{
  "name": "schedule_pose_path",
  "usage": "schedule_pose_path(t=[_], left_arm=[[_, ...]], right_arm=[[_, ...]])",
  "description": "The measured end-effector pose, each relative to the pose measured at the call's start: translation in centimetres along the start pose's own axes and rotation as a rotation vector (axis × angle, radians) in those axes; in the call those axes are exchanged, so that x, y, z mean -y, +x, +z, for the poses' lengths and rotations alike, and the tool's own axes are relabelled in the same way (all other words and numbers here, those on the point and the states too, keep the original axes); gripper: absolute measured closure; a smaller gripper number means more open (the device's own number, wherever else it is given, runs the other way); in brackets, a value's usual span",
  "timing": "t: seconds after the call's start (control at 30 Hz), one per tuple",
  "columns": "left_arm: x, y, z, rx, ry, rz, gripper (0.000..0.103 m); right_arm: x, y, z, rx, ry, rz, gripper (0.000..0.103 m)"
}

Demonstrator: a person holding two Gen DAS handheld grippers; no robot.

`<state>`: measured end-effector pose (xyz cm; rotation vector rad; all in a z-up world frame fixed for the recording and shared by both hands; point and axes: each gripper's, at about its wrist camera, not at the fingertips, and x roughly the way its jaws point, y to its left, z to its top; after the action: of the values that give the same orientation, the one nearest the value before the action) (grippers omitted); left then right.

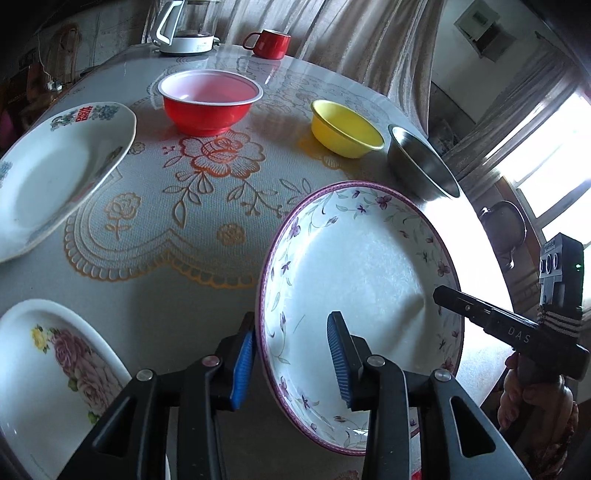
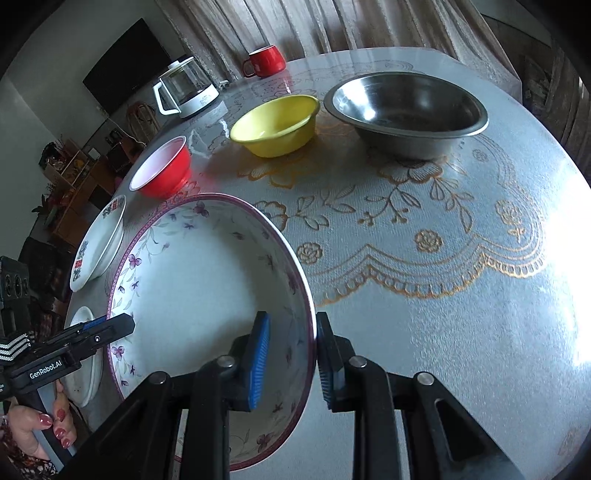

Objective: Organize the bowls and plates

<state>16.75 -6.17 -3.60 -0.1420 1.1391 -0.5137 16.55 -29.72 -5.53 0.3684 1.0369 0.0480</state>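
A: Round tabletop (image 1: 155, 258) under a lace-patterned cover, curtains behind. At the back stand a red bowl (image 1: 209, 101), a yellow bowl (image 1: 345, 129) and a steel bowl (image 1: 423, 164); a kettle (image 1: 186, 27) and a red mug (image 1: 267, 43) sit further off.

B: Where is the piece being handled?

A: Purple-rimmed floral dish (image 1: 354, 266), lower centre-right of the left wrist view, lower left of the right wrist view. It looks tilted, its far rim above the cover. Left tool (image 1: 291, 363) straddles its near rim, pads partly spread; I cannot tell whether they press. Right tool (image 2: 291, 360) brackets the opposite rim, jaws nearly pressed together on the wall, so I read that side as pinched.

B: Other plates?

A: White plate with red characters (image 1: 62, 173) at left edge; rose-print plate (image 1: 55, 373) at lower left.

B: Advice for the step?

A: Judgement only: confirm both pads seat on the rim, keep the two tools level with each other, and carry the dish low over a plate for stacking. One-sided grip risks pivoting and a slip off glazed ceramic.
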Motion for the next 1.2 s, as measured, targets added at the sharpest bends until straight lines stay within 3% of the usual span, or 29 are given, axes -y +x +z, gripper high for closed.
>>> schedule_pose_path(t=[0.3, 0.7, 0.8, 0.87, 1.03, 1.2], left_arm=[[-0.9, 0.0, -2.1, -0.006, -0.021, 0.046, 0.063], [-0.4, -0.5, -3.1, 0.050, 0.005, 0.071, 0.057], [-0.3, -1.9, -3.1, 0.087, 0.006, 0.064, 0.051], [0.0, -3.3, -3.1, 0.124, 0.011, 0.061, 0.037], [-0.3, -7.3, -2.8, 0.230, 0.015, 0.063, 0.017], [-3.0, -10.6, -2.0, 0.301, -0.001, 0.121, 0.006]], right_arm=[[-0.6, 0.6, -2.1, -0.004, 0.014, 0.033, 0.079], [-2.1, 1.4, -3.2, 0.071, -0.073, -0.068, 0.076], [-1.9, 0.5, -3.5, 0.080, -0.078, -0.066, 0.075], [-1.9, -0.5, -3.6, 0.111, -0.082, -0.076, 0.072], [-2.0, -3.4, -2.9, 0.188, -0.090, -0.134, 0.068], [-4.4, -5.1, -1.8, 0.234, -0.140, -0.104, 0.061]])
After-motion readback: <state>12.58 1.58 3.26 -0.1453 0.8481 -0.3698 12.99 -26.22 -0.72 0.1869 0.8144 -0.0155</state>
